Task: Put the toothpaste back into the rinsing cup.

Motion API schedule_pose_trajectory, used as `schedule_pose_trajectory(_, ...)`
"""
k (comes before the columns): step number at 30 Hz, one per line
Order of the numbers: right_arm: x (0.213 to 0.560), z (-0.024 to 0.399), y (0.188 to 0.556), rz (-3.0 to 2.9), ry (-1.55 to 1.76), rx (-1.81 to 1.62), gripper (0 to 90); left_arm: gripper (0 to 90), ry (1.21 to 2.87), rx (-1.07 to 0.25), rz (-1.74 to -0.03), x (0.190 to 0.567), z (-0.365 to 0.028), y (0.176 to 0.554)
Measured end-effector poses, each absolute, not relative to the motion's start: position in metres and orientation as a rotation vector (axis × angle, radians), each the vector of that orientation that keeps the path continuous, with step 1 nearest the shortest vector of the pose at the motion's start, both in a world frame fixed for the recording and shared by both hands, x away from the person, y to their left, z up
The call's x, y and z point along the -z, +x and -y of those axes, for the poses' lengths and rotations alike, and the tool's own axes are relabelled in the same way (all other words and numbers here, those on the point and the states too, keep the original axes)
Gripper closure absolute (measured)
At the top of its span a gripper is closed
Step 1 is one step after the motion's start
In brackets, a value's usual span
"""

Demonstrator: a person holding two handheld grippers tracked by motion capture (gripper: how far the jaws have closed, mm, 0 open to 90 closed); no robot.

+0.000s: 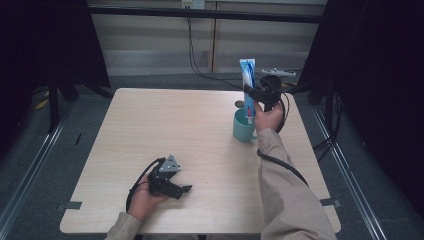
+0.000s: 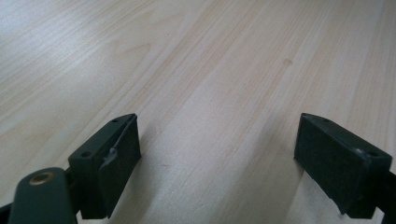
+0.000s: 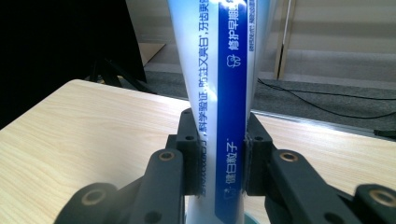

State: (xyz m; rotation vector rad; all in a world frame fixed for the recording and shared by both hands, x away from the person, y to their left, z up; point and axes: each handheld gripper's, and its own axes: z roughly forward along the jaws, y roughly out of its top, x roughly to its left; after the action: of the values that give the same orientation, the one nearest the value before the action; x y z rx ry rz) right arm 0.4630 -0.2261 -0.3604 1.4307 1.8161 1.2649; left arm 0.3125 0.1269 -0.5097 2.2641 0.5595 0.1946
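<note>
- Toothpaste tube (image 1: 247, 82) stands upright at the table's (image 1: 150, 130) far right, its lower end inside the teal cup (image 1: 243, 127) — right gripper (image 1: 253, 93) clamped on its middle.
- Left gripper (image 1: 184, 189) rests near-left, jaws apart, holding nothing.
- Step, judging: seating the tube in the cup; next calls for releasing without tipping it.

Upright blue-white toothpaste tube (image 1: 247, 85) in teal mug (image 1: 242, 127)
</note>
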Motion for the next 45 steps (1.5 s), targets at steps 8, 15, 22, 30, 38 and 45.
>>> schedule_pose_trajectory(8,0.365,0.223,0.464,-1.820,1.428,-1.254,73.8,14.0,2.265,-0.196,-0.560,0.510,-0.127,0.312)
schedule_pose_trajectory(15,0.369,0.223,0.467,-1.815,1.439,-1.244,73.7,14.0,2.265,-0.196,-0.558,0.510,-0.127,0.312)
schedule_pose_trajectory(22,0.372,0.223,0.469,-1.816,1.434,-1.235,73.6,14.0,2.265,-0.195,-0.556,0.510,-0.127,0.312)
schedule_pose_trajectory(30,0.378,0.224,0.470,-1.816,1.441,-1.234,73.4,14.1,2.264,-0.201,-0.558,0.510,-0.127,0.312)
schedule_pose_trajectory(38,0.385,0.223,0.470,-1.820,1.449,-1.227,73.3,14.1,2.261,-0.200,-0.557,0.510,-0.127,0.312)
schedule_pose_trajectory(45,0.389,0.222,0.469,-1.831,1.441,-1.217,73.0,14.1,2.260,-0.200,-0.558,0.510,-0.127,0.312)
